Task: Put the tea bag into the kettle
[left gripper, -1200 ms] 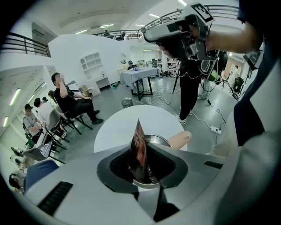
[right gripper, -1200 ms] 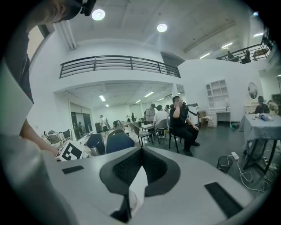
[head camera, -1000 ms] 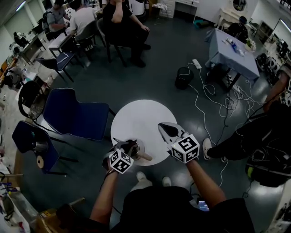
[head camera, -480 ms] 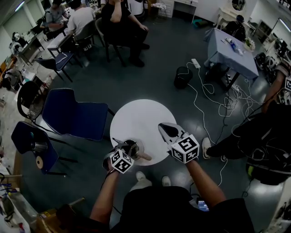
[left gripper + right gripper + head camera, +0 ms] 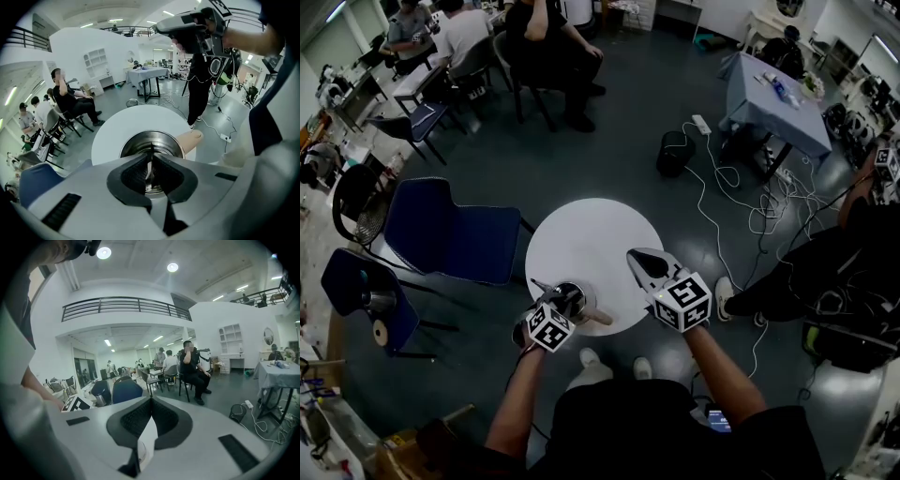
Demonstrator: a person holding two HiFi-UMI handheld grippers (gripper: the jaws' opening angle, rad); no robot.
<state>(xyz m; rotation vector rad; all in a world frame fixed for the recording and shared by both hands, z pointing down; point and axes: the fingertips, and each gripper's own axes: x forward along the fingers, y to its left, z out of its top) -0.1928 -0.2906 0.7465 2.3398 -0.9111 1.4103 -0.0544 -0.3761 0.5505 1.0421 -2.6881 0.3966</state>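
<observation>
Our right gripper (image 5: pixel 151 400) has its claw shut tight on a thin white bit of paper. We think this is the tea bag (image 5: pixel 146 439). It hangs down toward 6 o'clock from the tips. This gripper is up in the air, past the 4 o'clock edge of the round white table (image 5: pixel 591 239), and it points out at the room.

Our left gripper (image 5: pixel 150 152) has its claw closed too. A thin pale line shows in the gap behind the tips, but we think that is only the shiny pot seen through it. This gripper hangs right over the open mouth of the kettle (image 5: pixel 136 143). The kettle stands near the 7 o'clock edge of the table. Its wooden handle (image 5: pixel 190 139) sticks out toward 2 o'clock in the left gripper view.

The tea bag looks very light, soft and floppy. It could tear or slip if we pull hard. We should hold it by its top edge, so the rest can dangle. Then it can drop straight into the wide mouth of the kettle.
</observation>
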